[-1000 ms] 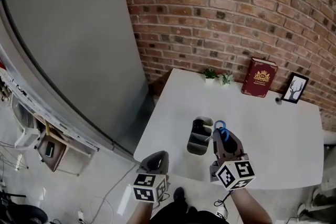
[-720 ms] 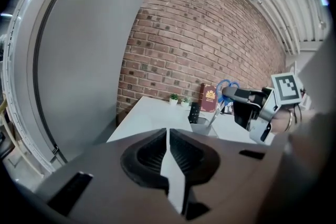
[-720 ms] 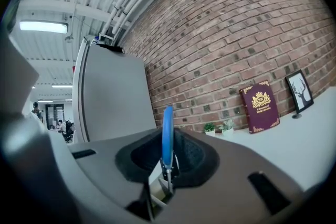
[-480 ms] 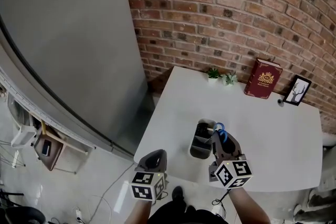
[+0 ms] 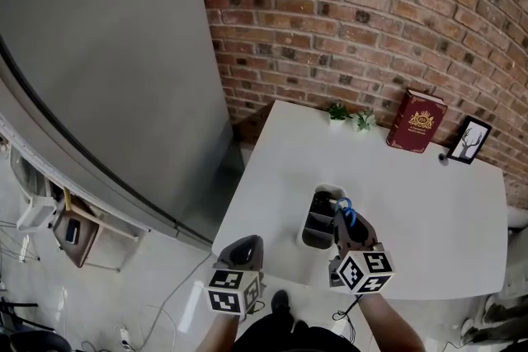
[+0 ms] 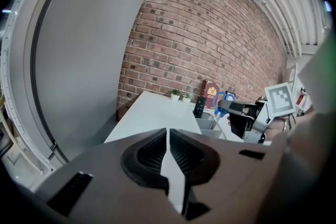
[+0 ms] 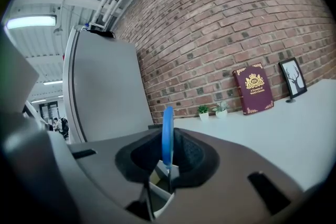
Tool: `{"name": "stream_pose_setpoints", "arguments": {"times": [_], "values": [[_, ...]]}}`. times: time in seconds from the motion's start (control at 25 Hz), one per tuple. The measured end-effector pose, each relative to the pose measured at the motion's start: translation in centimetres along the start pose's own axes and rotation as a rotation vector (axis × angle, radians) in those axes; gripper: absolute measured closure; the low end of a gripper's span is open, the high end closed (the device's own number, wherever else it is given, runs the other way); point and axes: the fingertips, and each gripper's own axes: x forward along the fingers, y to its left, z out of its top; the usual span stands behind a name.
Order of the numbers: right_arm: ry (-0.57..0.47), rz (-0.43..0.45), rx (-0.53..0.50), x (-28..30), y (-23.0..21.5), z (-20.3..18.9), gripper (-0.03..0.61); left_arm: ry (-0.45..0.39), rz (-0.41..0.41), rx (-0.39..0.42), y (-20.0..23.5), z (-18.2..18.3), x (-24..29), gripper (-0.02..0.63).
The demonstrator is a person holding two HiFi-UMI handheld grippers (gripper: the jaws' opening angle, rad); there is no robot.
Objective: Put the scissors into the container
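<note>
Off the table's point(image 5: 429, 202) near edge, left gripper point(image 5: 246, 247) hangs with jaws together on nothing. Right of it stands 1 container point(image 5: 318, 225). Right gripper point(image 5: 342, 220) clamps 1 pair of scissors point(image 5: 345, 208), blue handle up, blades over the container. Step judged: insertion. Next move needs lowering, then release. Behind: 2 plants point(image 5: 337, 111), 1 book point(image 5: 416, 121), 1 frame point(image 5: 469, 140).
</note>
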Motion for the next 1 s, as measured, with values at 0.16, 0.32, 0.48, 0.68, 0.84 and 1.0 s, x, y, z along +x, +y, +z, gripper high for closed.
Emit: {"name": "stream_pose_setpoints", "arguments": {"times": [0.16, 0.32, 0.48, 0.68, 0.84, 1.0], "values": [[0.016, -0.009, 0.002, 0.0, -0.2, -0.6, 0.526, 0.005, 0.002, -0.002, 0.2, -0.2, -0.1, 0.591], [0.032, -0.011, 0.003, 0.1, -0.2, -1.2, 0.526, 0.011, 0.004, -0.004, 0.4, -0.4, -0.1, 0.591], [0.055, -0.009, 0.007, 0.1, -0.4, -2.0, 0.526, 0.016, 0.005, -0.006, 0.2, -0.7, -0.1, 0.591], [0.076, -0.011, 0.011, 0.1, -0.6, -2.7, 0.526, 0.024, 0.000, -0.017, 0.0, -0.9, 0.0, 0.592], [0.084, -0.013, 0.018, -0.1, -0.8, -3.0, 0.526, 0.027, -0.001, -0.012, -0.2, -1.1, 0.1, 0.591], [0.098, -0.007, 0.020, 0.0, -0.8, -3.4, 0.526, 0.032, -0.001, -0.010, -0.5, -1.2, 0.2, 0.592]]}}
